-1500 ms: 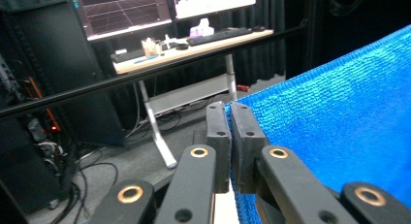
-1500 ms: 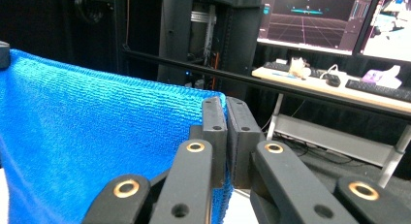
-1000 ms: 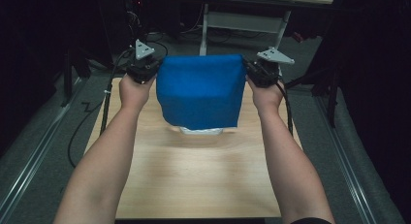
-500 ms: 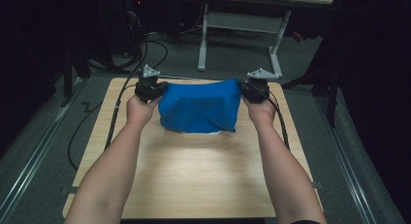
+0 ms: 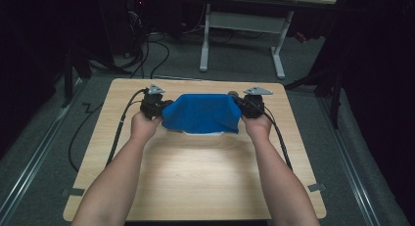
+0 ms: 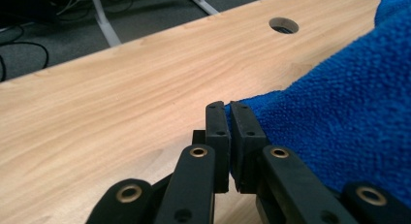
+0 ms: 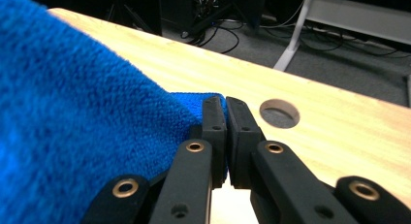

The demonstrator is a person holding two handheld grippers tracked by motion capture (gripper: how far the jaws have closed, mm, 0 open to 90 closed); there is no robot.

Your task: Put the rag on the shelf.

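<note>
Work surface: a light wooden table with rounded corners and a round cable hole just past the fingertips. Floor: grey carpet, with black cables lying loose beyond the fingertips. Beyond that stands a white-framed desk on two legs. The room is dark at the edges; what stands there cannot be made out.

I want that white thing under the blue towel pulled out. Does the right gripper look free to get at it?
Probably not yet: the right gripper is shut on a corner of the blue towel, which drapes over most of the white thing.
</note>
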